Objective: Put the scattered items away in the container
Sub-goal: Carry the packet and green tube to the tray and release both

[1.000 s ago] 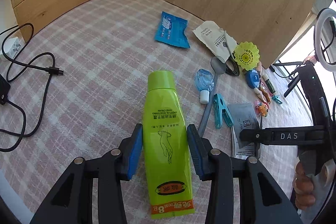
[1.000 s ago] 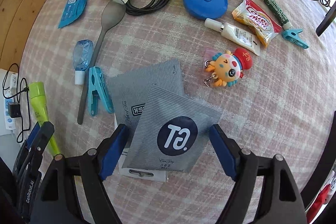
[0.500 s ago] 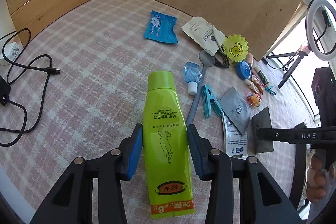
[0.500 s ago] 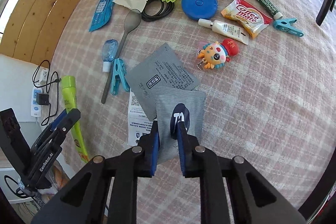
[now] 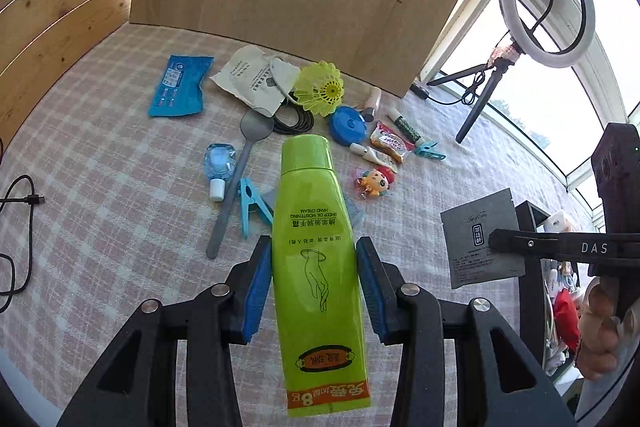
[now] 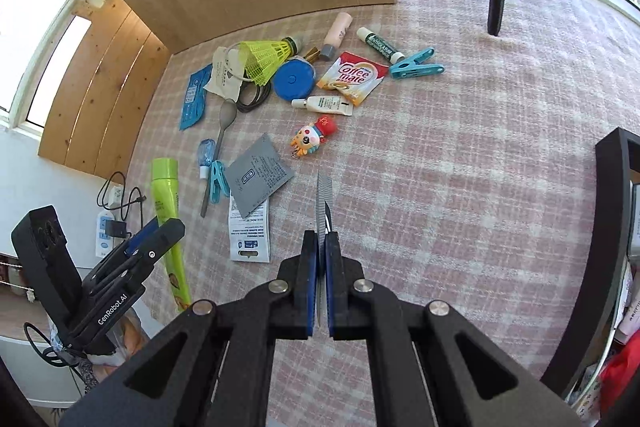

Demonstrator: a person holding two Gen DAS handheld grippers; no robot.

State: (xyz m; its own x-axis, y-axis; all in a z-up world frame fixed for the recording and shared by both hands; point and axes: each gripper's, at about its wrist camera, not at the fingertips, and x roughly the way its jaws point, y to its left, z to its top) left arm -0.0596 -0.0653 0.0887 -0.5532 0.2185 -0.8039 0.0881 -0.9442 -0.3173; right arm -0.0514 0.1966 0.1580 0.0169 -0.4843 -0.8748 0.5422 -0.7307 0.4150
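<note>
Right gripper (image 6: 321, 291) jaws just closed, pinching grey sachet (image 6: 323, 205), lifted clear of desk (image 6: 460, 167). Left gripper (image 5: 314, 285) clamped green tube (image 5: 316, 251), also airborne. Both loads ready; dark container (image 6: 612, 227), probably, sat off desk's right edge.

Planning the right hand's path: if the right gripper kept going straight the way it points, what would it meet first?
Probably bare checked tablecloth. The right gripper, shut on the grey sachet, points just right of the flat grey packet; depth unclear.
</note>
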